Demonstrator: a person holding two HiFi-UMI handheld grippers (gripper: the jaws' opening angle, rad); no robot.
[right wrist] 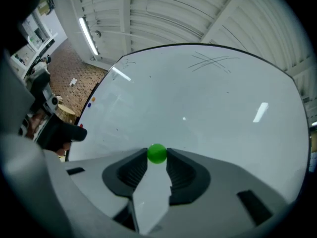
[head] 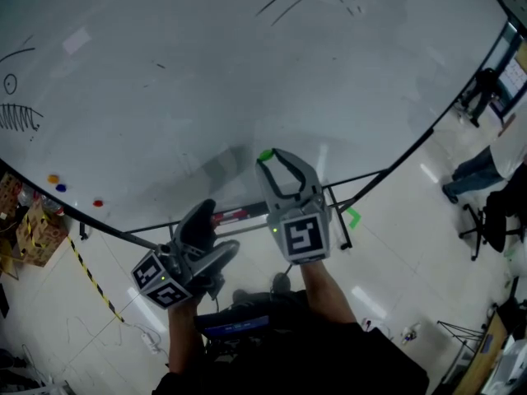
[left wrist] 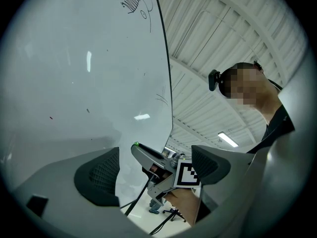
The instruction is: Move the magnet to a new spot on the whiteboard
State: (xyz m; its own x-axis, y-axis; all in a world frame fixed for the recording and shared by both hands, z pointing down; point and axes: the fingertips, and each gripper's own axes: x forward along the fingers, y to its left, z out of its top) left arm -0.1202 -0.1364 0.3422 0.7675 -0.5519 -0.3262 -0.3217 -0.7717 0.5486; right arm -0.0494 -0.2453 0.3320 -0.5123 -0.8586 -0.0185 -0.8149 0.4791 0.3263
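At the far left of the head view, a cardboard box sits on the floor below the whiteboard, its contents too small to name. Three small magnets, orange, blue and red, dot the board's lower left corner. Moving right, the left gripper hangs low and away from the board, its fingers spread wide with nothing between them. Beside it, the right gripper points at the board's lower middle, its fingers pinched on the green magnet, which sits right at their tips. Whether the magnet touches the board or has come just off it cannot be told. The step in hand appears to be the pick-up, with the grip made and the carry yet to come. The next move likely calls for pulling the magnet free against its own hold, carrying it across the wide bare stretch of board to the right, and pressing it flat before the fingers let go.
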